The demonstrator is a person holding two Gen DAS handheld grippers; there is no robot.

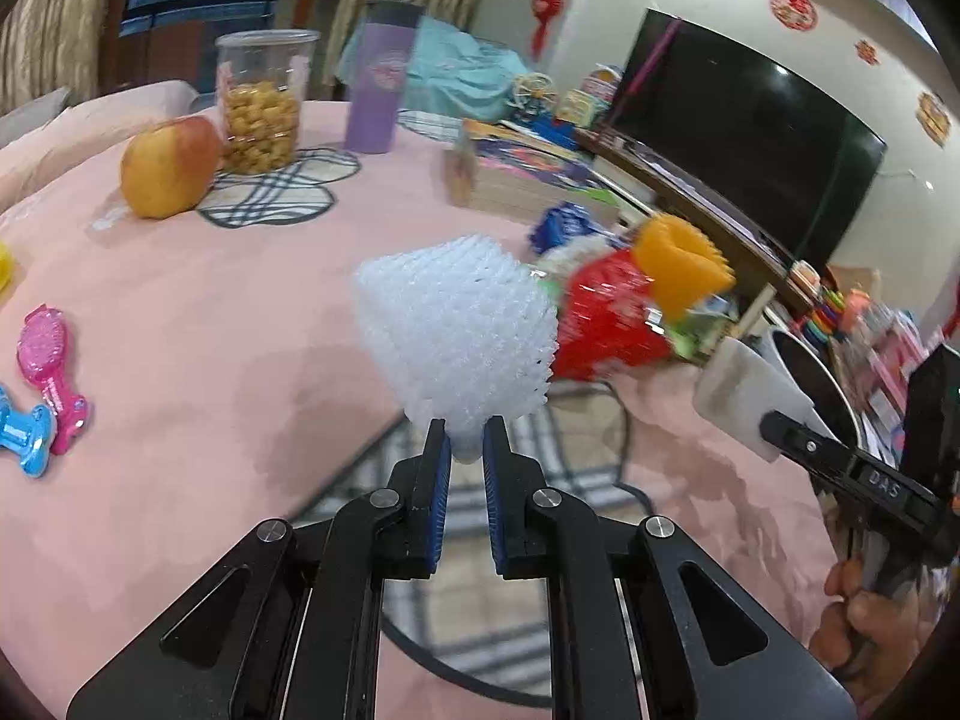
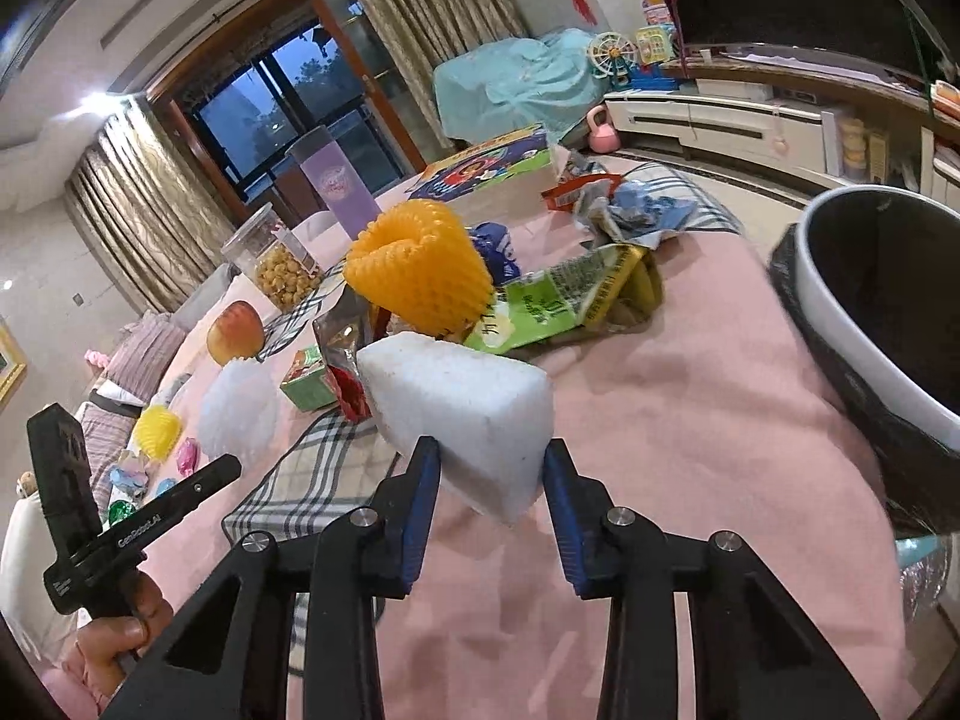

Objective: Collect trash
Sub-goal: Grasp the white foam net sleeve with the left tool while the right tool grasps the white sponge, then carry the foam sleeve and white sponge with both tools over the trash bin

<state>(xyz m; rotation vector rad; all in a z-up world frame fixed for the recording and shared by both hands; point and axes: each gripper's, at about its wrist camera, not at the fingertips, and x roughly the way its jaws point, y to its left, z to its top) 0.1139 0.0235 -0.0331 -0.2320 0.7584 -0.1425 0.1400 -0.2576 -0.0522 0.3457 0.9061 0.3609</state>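
Observation:
My left gripper [image 1: 465,435] is shut on a white foam fruit net [image 1: 453,333] and holds it above the pink tablecloth [image 1: 198,324]; the net also shows in the right wrist view [image 2: 237,417]. My right gripper [image 2: 489,459] is shut on a white foam block [image 2: 459,402], held above the cloth; the block also shows in the left wrist view [image 1: 750,402]. A pile of trash lies beyond: an orange foam net [image 2: 414,267], a green wrapper [image 2: 558,303], a red net [image 1: 606,318] and crumpled wrappers [image 2: 624,204]. A black-lined bin [image 2: 882,312] stands at the right.
On the table are an apple [image 1: 171,165], a clear jar of snacks [image 1: 261,99], a purple tumbler [image 1: 381,78], a boxed game [image 2: 492,165], a pink toy brush [image 1: 51,369] and a yellow net [image 2: 157,429]. A TV [image 1: 738,138] stands beyond.

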